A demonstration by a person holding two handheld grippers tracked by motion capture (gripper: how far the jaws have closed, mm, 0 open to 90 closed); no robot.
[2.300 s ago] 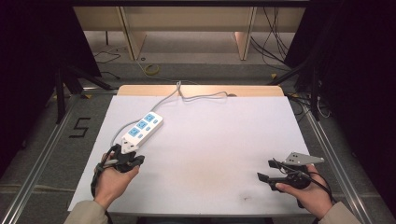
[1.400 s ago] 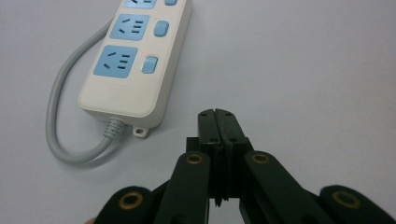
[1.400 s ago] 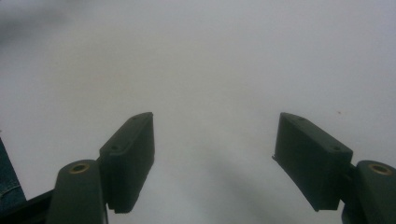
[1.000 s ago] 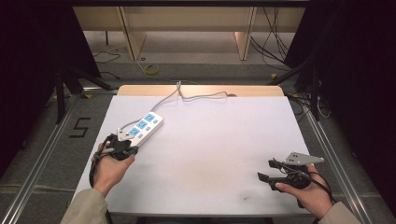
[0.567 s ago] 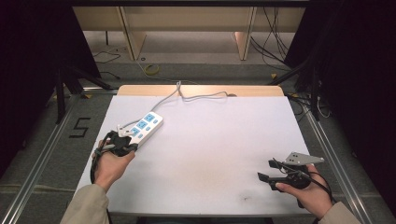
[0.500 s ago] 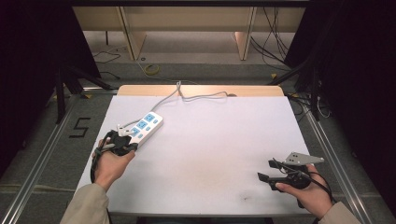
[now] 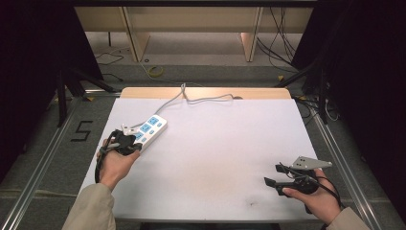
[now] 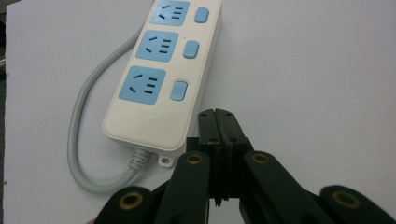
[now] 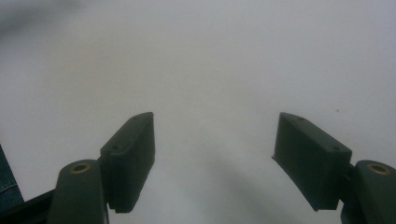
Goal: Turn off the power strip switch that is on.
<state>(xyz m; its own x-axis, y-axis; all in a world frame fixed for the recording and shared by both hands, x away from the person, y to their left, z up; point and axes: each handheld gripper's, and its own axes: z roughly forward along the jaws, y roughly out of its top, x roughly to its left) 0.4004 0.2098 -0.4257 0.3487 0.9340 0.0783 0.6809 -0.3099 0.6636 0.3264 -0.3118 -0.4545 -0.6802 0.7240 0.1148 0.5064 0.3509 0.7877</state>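
Power strip [image 7: 148, 130] lies on the white table [image 7: 215, 143] toward its far left corner, cord trailing off the back. Left gripper [image 8: 218, 122], jaws pressed together, hovers beside its near end; right gripper [image 9: 215, 154] gapes empty at the near right

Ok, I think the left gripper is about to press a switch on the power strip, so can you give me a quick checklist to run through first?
1. Left gripper shut, fingers pressed together for poking: ok.
2. Tip lined up with the nearest switch: not ok, it sits just short of it, off the power strip.
3. Switches free of obstruction: ok.
4. Cord clear of the tip: ok, it loops round the other side.
5. Right gripper out of the way: ok, open near the table edge.
6. Strip plugged in: cannot tell.
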